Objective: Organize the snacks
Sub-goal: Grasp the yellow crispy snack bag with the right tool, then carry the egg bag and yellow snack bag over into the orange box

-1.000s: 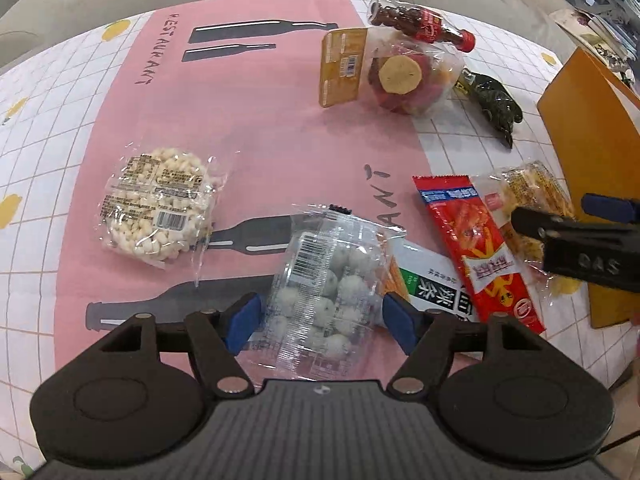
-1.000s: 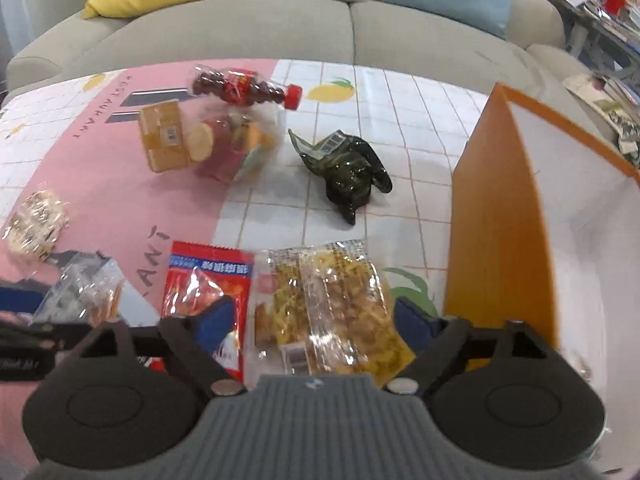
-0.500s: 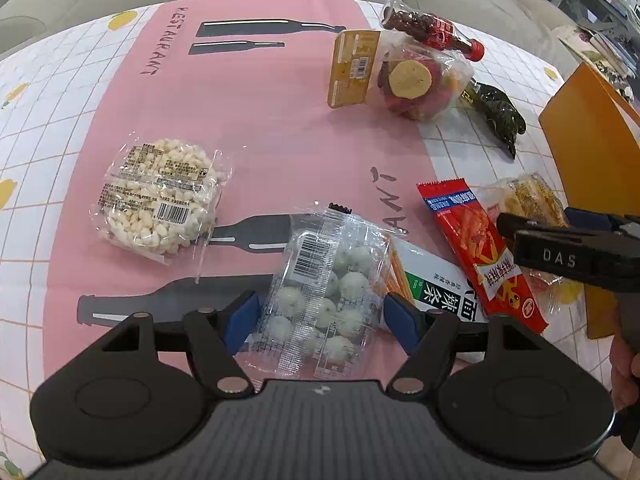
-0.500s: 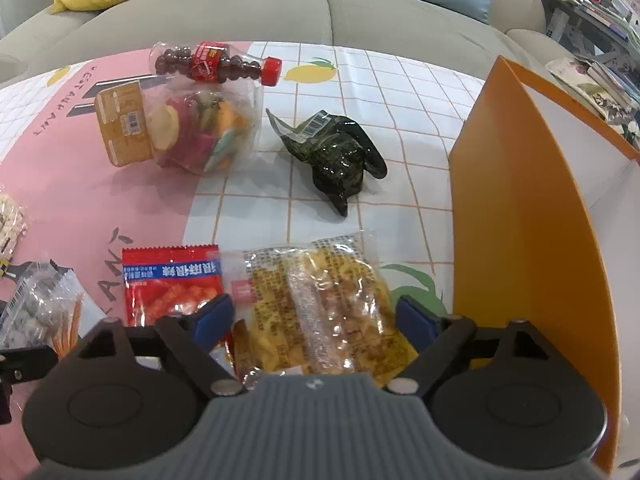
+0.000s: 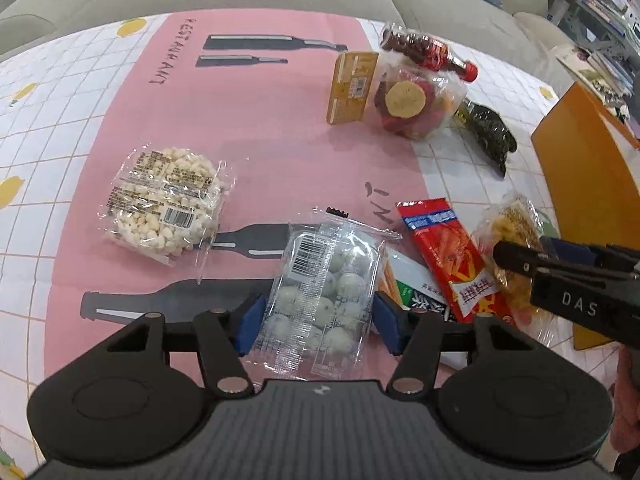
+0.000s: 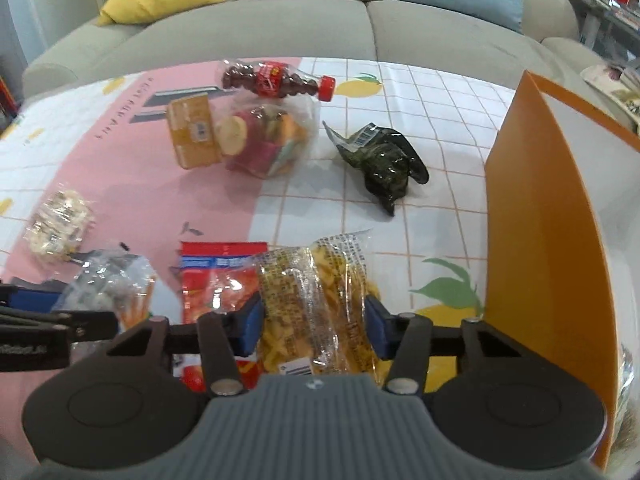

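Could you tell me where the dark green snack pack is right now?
In the right wrist view the dark green pack lies on the white tiled cloth, between the fruit-chip bag and the orange box.

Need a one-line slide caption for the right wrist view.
Right gripper closed on the yellow snack pack, beside the orange box.

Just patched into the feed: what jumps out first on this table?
Each gripper is clamped on a snack: the left gripper on a clear tray of pale round balls, the right gripper on a yellow crispy snack bag. An orange box stands open at the right edge.
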`<control>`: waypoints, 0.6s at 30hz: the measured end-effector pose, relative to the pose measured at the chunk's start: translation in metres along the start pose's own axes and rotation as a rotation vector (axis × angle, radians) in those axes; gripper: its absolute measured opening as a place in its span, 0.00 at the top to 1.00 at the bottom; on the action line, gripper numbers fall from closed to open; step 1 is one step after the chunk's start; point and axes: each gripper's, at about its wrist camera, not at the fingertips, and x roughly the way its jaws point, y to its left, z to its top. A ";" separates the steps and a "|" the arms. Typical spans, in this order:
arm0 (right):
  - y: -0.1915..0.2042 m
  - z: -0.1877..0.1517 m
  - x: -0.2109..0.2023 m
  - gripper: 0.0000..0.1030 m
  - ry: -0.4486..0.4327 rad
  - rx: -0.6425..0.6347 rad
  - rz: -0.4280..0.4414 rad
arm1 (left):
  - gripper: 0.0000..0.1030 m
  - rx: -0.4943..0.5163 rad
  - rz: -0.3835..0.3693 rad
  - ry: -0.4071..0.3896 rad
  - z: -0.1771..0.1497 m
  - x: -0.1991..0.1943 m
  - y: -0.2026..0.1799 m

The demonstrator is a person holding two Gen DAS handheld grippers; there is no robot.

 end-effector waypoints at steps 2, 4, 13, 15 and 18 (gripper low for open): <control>0.000 -0.001 -0.007 0.52 -0.010 0.008 0.008 | 0.35 -0.007 -0.005 -0.014 0.000 -0.008 -0.001; 0.001 -0.002 -0.014 0.52 -0.023 0.005 0.013 | 0.35 -0.018 -0.012 -0.025 0.000 -0.015 -0.003; 0.005 0.006 -0.065 0.52 -0.115 -0.013 0.094 | 0.35 0.000 -0.015 -0.080 0.006 -0.061 -0.025; 0.004 0.007 -0.075 0.52 -0.125 -0.011 0.108 | 0.35 0.002 -0.029 -0.095 0.006 -0.072 -0.031; -0.001 0.008 -0.091 0.53 -0.139 0.012 0.138 | 0.35 0.007 -0.056 -0.118 0.007 -0.089 -0.042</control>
